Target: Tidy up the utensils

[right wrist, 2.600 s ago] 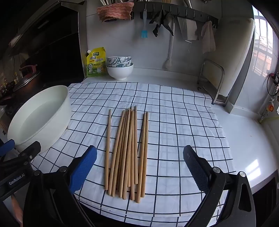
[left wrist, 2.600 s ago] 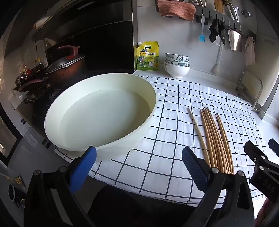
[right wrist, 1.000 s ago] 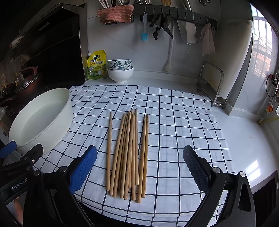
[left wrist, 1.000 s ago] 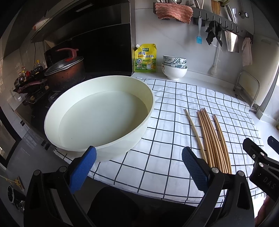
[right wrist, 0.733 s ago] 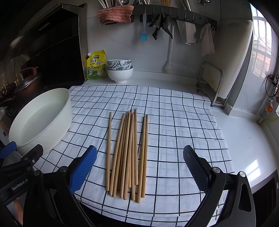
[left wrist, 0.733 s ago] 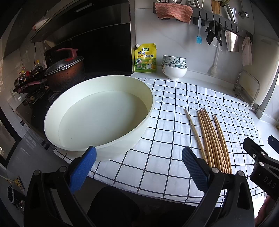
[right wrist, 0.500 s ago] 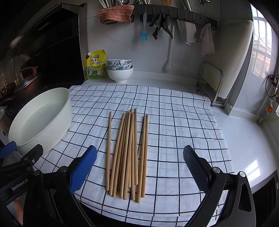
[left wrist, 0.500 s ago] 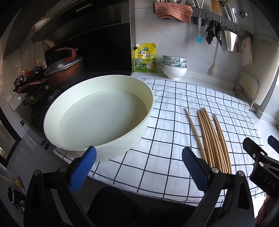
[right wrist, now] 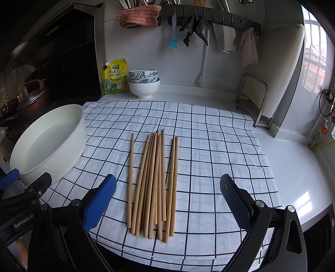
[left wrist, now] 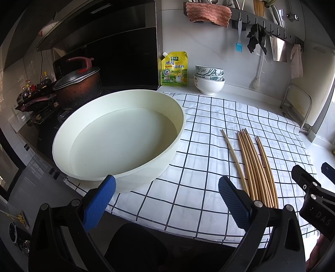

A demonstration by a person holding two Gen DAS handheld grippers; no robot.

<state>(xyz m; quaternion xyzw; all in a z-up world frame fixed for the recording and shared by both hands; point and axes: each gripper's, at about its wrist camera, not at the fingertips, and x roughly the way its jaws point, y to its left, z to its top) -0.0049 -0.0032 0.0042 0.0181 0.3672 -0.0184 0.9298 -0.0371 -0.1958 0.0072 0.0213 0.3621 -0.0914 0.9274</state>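
Several wooden chopsticks (right wrist: 153,180) lie side by side on a white checked cloth (right wrist: 209,150), one set slightly apart on the left. They also show in the left wrist view (left wrist: 253,165). My right gripper (right wrist: 167,200) is open and empty, hovering just in front of their near ends. My left gripper (left wrist: 166,200) is open and empty, in front of a round white basin (left wrist: 117,134) holding water. The basin shows at the left in the right wrist view (right wrist: 50,142).
Stacked bowls (right wrist: 144,83) and a yellow pouch (right wrist: 115,76) stand at the back wall. A dark lidded pot (left wrist: 78,85) sits on the stove at the left. A metal rack (right wrist: 254,100) stands at the right. Utensils and cloths hang on a wall rail (right wrist: 209,16).
Both grippers have pulled back and risen very slightly; the chopsticks and basin have not moved. Both stay open.
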